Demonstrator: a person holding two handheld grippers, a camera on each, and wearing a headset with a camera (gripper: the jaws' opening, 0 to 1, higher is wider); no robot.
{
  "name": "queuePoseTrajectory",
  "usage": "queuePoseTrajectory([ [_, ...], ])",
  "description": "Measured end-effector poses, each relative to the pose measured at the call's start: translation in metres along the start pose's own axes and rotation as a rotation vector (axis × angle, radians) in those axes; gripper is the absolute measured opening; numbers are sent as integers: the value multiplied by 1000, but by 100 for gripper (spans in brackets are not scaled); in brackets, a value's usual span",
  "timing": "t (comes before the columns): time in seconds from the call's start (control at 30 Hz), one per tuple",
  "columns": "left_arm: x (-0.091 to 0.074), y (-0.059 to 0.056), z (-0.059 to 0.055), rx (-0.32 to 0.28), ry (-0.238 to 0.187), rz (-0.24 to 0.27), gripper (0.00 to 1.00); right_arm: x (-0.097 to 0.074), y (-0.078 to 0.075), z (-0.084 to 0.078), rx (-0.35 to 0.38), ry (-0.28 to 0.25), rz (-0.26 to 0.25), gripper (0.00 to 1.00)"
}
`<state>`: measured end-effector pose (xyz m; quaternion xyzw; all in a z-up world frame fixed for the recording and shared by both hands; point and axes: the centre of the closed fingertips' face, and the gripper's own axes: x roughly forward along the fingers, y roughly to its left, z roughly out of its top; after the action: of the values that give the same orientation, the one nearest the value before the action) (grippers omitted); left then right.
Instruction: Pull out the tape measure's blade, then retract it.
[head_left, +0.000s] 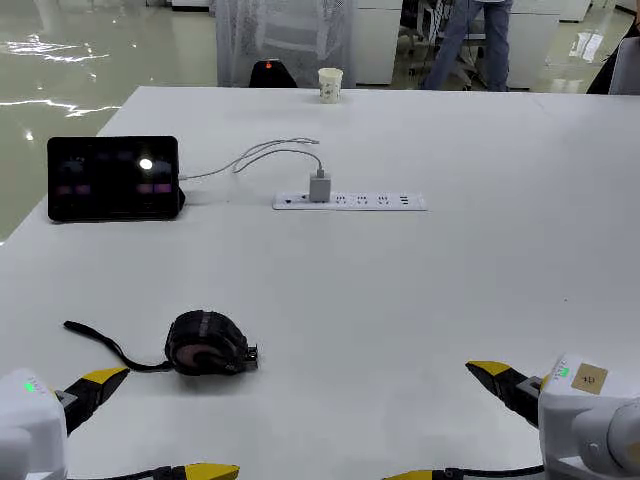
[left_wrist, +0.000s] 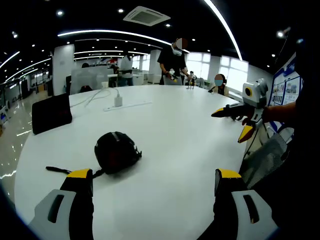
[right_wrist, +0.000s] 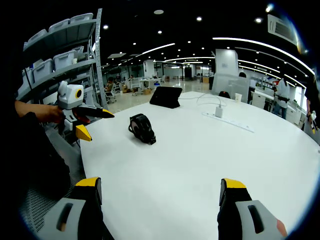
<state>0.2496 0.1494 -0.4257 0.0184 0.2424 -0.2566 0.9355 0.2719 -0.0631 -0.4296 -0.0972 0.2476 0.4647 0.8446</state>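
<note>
A black tape measure (head_left: 207, 343) lies on the white table (head_left: 400, 280), its black wrist strap (head_left: 100, 341) trailing to the left; its blade is not drawn out. In the left gripper view the tape measure (left_wrist: 116, 151) sits just ahead of the open left gripper (left_wrist: 154, 181). In the head view my left gripper (head_left: 150, 425) stands open at the bottom left, a little short of the tape measure. My right gripper (head_left: 450, 420) is open at the bottom right, well away from it. The right gripper view shows the tape measure (right_wrist: 142, 128) far ahead of the open right gripper (right_wrist: 160, 187).
A dark tablet (head_left: 113, 178) stands at the left, cabled to a white power strip (head_left: 350, 201) with a charger plugged in. A paper cup (head_left: 330, 84) sits near the far edge. People stand beyond the table (left_wrist: 172, 60).
</note>
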Motion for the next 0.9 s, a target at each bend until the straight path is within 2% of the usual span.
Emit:
queuePoseTrajectory([
  [0.33,0,0,0,2,2,0,99,-1,-2,2,-2,-8,-6,99],
  [0.9,2,5,1,17,14,-6,99,1,-5,1,-20,11,14,99],
])
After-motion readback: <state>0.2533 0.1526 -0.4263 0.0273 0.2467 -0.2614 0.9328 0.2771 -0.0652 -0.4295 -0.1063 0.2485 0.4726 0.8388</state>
